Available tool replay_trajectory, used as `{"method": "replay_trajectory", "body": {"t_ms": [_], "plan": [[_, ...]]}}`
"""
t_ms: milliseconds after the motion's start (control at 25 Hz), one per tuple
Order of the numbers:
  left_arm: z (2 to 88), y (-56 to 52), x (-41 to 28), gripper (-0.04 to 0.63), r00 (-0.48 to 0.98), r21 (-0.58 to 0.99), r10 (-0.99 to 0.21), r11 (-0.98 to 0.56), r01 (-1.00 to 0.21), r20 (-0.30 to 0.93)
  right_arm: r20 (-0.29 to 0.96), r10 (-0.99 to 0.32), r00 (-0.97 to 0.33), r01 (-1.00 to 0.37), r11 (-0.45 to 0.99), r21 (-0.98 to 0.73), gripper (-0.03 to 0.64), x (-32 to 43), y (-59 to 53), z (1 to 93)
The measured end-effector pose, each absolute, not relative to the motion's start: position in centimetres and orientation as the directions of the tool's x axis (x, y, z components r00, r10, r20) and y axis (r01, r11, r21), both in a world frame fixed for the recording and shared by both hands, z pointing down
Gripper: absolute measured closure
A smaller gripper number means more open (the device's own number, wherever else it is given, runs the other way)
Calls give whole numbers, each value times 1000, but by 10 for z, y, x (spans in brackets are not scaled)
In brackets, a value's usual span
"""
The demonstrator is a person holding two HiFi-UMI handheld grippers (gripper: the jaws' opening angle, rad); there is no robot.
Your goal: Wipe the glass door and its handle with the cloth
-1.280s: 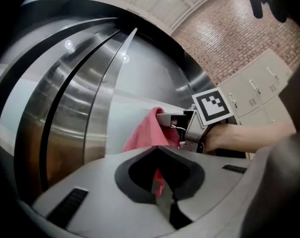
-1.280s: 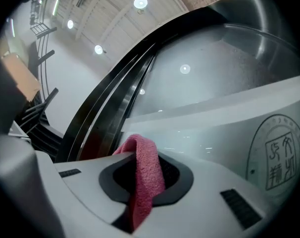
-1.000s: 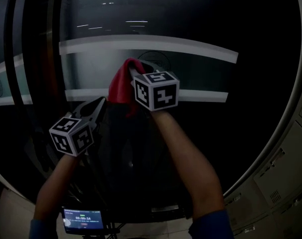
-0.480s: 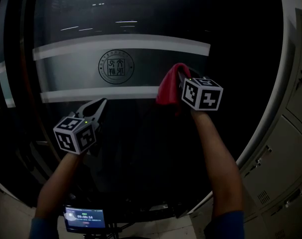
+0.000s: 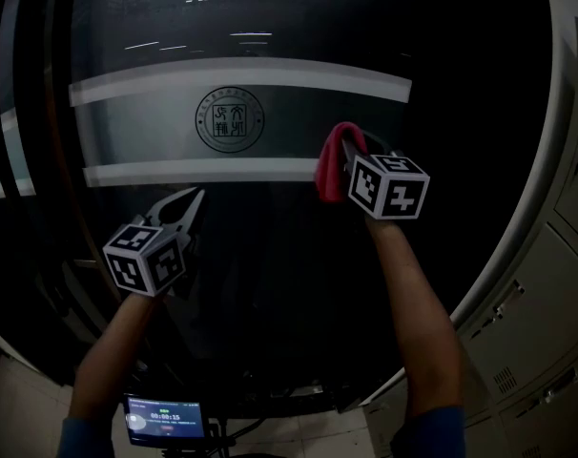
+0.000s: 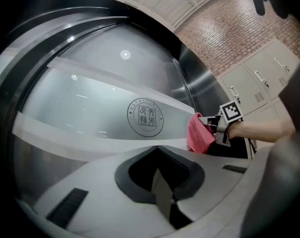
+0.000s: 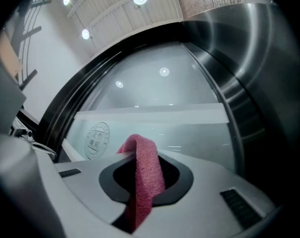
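The right tongs [image 5: 346, 158] are clamped on a red cloth [image 5: 331, 170], which folds over between the jaws and meets the glass door [image 5: 270, 275] at the lower edge of its frosted band [image 5: 146, 127] — just right of the round seal [image 5: 230, 119]. The left tongs [image 5: 188, 203] hang lower and well to the left — jaws together, nothing between them, pointed at the dark glass.

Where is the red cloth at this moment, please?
In the head view the cloth is right of centre, clamped in the right gripper at the glass door, just right of the round seal.
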State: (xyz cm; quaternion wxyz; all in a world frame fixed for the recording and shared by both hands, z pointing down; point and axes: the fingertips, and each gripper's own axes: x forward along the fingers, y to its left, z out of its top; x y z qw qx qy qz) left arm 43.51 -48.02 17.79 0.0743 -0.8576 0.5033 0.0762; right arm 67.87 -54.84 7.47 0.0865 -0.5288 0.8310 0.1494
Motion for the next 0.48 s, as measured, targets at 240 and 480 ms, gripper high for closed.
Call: {"method": "replay_trajectory", "body": {"t_ms": [240,480], "plan": [[194,-466,380,588,430,-51,-882,-428,-902,-195,-327,-690,-646,-757,634,158,584,521,-511,100],[197,-445,287,588,352,-78,-916,-344,-936,-194,-295,-526,-798,-574,812,105,584,337,-488,152]]}}
